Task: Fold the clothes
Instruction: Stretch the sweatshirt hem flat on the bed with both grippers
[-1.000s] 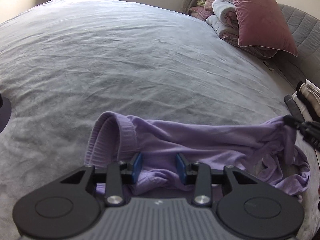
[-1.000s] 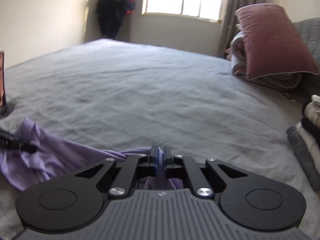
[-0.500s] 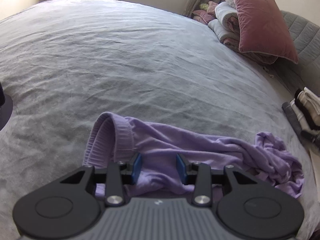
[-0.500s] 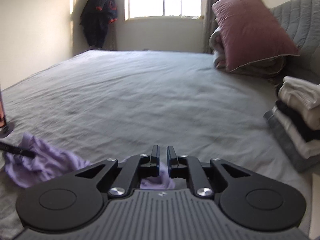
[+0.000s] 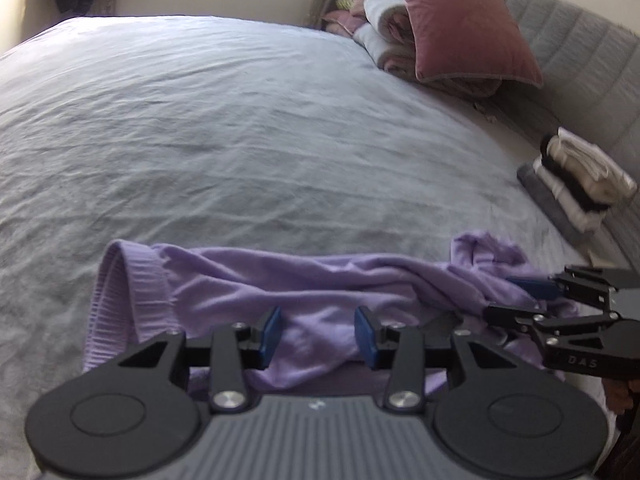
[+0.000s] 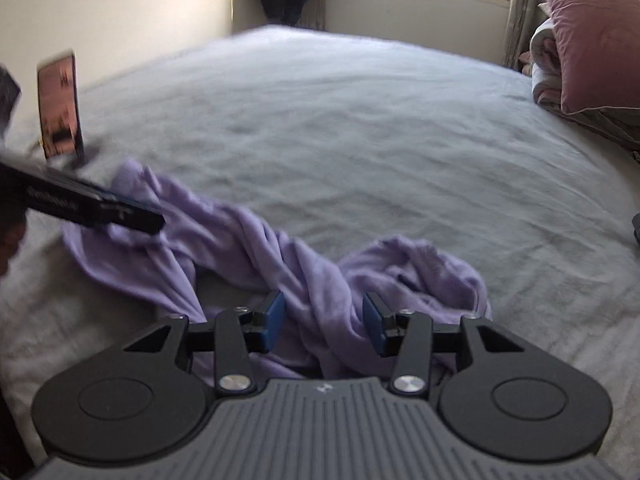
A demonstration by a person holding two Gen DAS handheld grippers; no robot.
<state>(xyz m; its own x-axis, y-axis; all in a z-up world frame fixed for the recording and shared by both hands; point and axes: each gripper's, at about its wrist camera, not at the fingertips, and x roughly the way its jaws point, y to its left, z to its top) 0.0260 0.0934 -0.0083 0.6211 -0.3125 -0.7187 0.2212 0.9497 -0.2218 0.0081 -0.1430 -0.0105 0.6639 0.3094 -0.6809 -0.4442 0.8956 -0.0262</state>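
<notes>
Both jaws are opening: the right gripper [image 6: 323, 322], clenched on cloth a second ago, has released the purple garment [image 5: 320, 280], which lies crumpled along the near edge of the grey bed [image 5: 240, 120]; the left gripper [image 5: 316, 334] straddles it loosely, so regrasping comes next.

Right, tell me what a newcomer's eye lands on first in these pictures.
First, the purple garment, lying crumpled in a long twist across the near edge of the grey bed. Next, the left gripper and the right gripper, each with cloth between its opening jaws. Then the dusky pink pillow by the headboard, and folded clothes stacked at the right.
</notes>
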